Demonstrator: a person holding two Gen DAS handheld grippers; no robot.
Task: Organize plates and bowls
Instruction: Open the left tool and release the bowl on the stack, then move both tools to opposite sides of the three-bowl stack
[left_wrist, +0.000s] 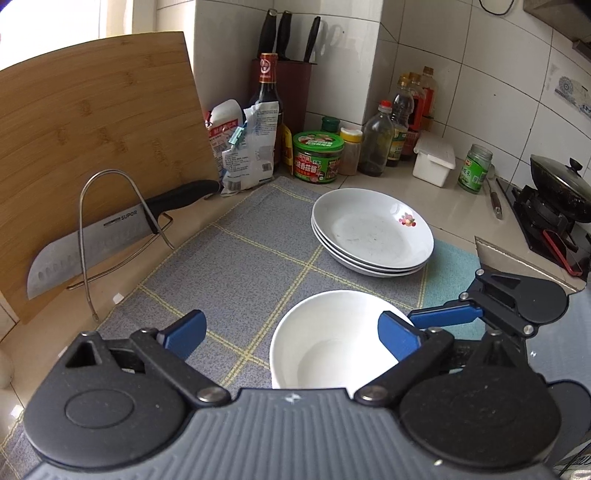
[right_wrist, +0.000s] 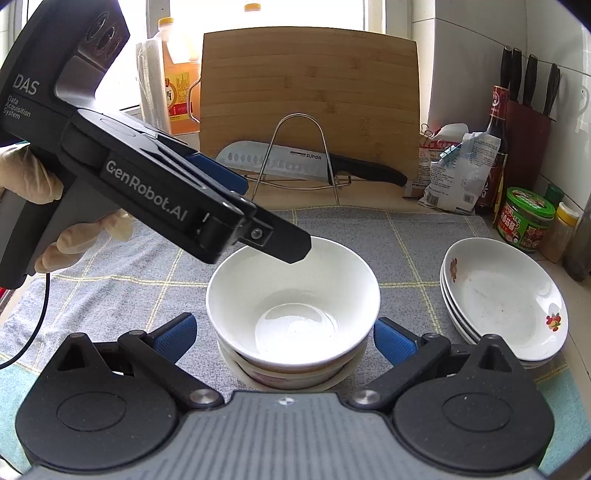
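Right wrist view: bowls (right_wrist: 293, 306) are kept nested beside stacked plates (right_wrist: 504, 301) to save space; both hand-held grippers, left (left_wrist: 291, 336) and right (right_wrist: 284, 338), are spread wide, nothing gripped.

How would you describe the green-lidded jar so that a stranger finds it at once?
Start at the grey mat and go to its far edge, by the tiled wall. The jar stands behind the plates, right of the dark bottle; it alone is squat with a wide green lid.

Glossy white ceramic bowl (right_wrist: 293, 295) on matt woven cloth mat (left_wrist: 236, 258); wooden board (right_wrist: 308, 92), wire rack (right_wrist: 299, 155).
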